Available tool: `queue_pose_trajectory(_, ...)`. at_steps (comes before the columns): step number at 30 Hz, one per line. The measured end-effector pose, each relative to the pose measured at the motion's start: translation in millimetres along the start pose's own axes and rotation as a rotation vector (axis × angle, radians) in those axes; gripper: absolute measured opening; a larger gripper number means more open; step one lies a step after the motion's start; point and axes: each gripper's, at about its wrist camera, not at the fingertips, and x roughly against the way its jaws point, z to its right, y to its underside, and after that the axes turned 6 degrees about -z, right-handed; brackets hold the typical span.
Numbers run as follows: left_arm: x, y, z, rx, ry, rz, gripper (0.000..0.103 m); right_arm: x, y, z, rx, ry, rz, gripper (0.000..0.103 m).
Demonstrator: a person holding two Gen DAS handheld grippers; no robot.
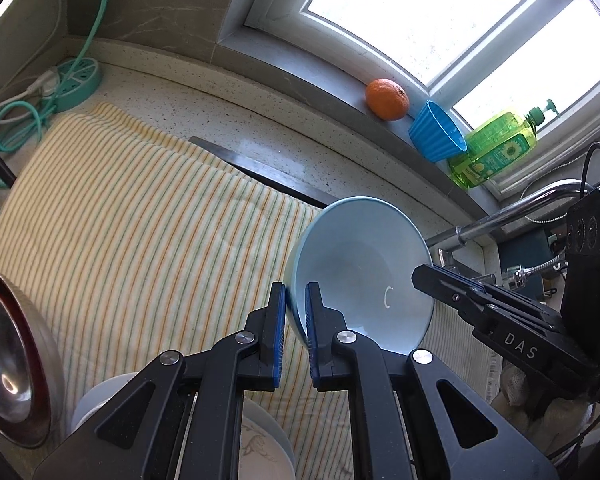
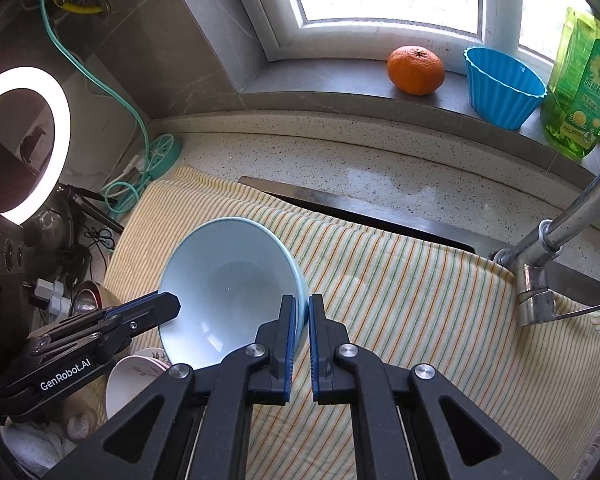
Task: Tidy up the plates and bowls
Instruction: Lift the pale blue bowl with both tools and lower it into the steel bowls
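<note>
Left gripper (image 1: 296,300): jaws narrow, pinching the bowl's left rim.
Right gripper (image 2: 302,312): jaws narrow, pinching the bowl's right rim.
Bowl (image 1: 360,264): pale blue, tilted, held between both grippers above the towel.
Towel (image 1: 140,220): striped, spread over the counter.
Dishes (image 2: 136,376): white, near the left gripper.
Sill: orange (image 2: 416,70), blue cup (image 2: 504,86), soap bottle (image 2: 580,92).
</note>
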Motion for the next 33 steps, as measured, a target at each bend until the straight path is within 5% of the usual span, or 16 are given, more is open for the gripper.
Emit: queue_pose_trajectory(33, 107, 52, -137, 0.175, -0.051, 0.106, 0.008, -26, 23, -178, 0.202, -0.088, -0.047, 0.006)
